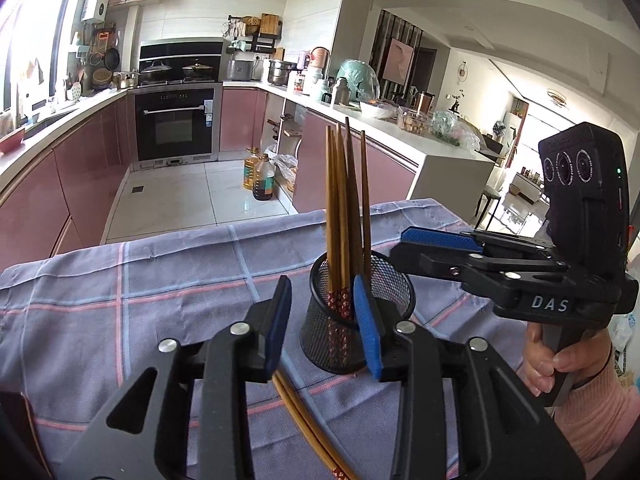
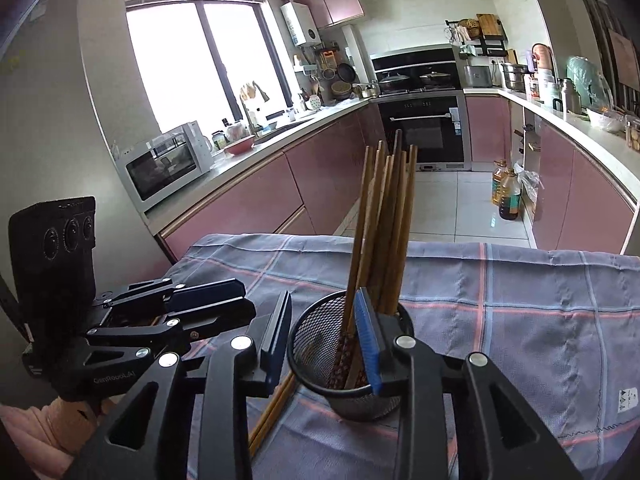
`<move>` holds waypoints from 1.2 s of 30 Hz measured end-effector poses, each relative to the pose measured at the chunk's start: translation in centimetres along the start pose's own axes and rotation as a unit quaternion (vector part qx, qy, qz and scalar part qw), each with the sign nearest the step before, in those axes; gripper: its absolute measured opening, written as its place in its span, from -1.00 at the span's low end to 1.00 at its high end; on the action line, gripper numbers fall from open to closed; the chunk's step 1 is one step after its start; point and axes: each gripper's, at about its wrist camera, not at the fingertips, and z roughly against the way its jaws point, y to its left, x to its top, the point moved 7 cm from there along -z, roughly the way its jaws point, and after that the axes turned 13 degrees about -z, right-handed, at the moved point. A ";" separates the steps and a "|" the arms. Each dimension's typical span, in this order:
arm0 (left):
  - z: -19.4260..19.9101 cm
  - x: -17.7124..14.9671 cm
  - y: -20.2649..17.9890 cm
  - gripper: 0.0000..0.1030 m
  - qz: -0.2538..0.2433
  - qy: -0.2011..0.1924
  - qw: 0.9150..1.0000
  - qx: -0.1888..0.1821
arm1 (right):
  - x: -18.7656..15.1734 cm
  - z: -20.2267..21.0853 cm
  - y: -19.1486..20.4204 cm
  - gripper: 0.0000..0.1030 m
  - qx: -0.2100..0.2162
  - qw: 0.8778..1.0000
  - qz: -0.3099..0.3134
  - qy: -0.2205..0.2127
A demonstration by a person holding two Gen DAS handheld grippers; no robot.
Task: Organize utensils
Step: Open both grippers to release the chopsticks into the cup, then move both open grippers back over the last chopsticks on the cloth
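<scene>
The pair of thin brown wooden chopsticks (image 1: 304, 420) lying on the blue checked tablecloth (image 1: 120, 320), just beside the black mesh cup (image 1: 352, 320) where the others (image 1: 346, 200) stand, looks light, stiff and likely to roll, so pinch both together near the middle. Your left gripper (image 1: 322, 328) hangs low over them, level, jaws spread and empty. Your right gripper (image 2: 324, 338) hovers at the cup's rim, likewise agape, holding nothing.

Black mesh cup (image 1: 356, 320), brown chopsticks (image 1: 340, 208), blue plaid cloth (image 1: 140, 300)
</scene>
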 end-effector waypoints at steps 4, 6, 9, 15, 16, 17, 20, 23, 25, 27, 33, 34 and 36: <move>1.2 -2.7 1.1 -0.11 0.014 0.010 1.000 0.023 | -2.3 0.5 1.2 -0.15 0.020 1.000 0.013 0.013; 1.4 -4.5 1.6 -0.08 0.020 0.026 0.999 0.028 | -3.6 0.2 1.3 -0.15 0.023 0.999 0.009 0.027; 1.2 -7.1 1.9 -0.07 0.026 0.051 0.998 0.035 | -5.8 -0.8 0.9 -0.15 0.013 0.999 0.005 0.050; 0.0 -11.6 1.4 -0.06 0.050 0.090 0.994 0.042 | -10.5 -3.9 0.2 -0.13 -0.001 0.994 -0.020 0.110; -0.2 -12.1 1.4 -0.05 0.052 0.095 0.993 0.043 | -11.1 -4.3 0.2 -0.13 -0.006 0.993 -0.018 0.117; -0.3 -12.7 1.5 -0.05 0.054 0.101 0.992 0.044 | -11.7 -4.6 0.2 -0.13 -0.011 0.992 -0.015 0.121; -0.3 -13.7 1.3 -0.03 0.058 0.113 0.991 0.048 | -12.9 -5.2 0.6 -0.13 -0.018 0.991 -0.010 0.132; -0.3 -14.2 1.2 0.00 0.063 0.118 0.990 0.046 | -13.5 -5.8 1.0 -0.13 -0.026 0.990 -0.002 0.136; -0.3 -14.3 1.1 0.00 0.062 0.121 0.990 0.047 | -13.6 -5.8 1.2 -0.13 -0.034 0.990 0.007 0.134; -0.2 -14.5 1.0 0.00 0.062 0.122 0.990 0.046 | -13.8 -5.9 1.5 -0.13 -0.042 0.990 0.017 0.133; -0.1 -14.4 0.9 0.03 0.064 0.121 0.990 0.043 | -14.3 -6.0 1.6 -0.13 -0.068 0.988 0.043 0.130; -0.1 -14.4 0.9 0.03 0.064 0.121 0.990 0.044 | -14.3 -5.9 1.6 -0.13 -0.071 0.988 0.044 0.129; 0.0 -14.4 0.9 0.03 0.065 0.120 0.990 0.042 | -14.2 -5.9 1.5 -0.13 -0.079 0.987 0.047 0.128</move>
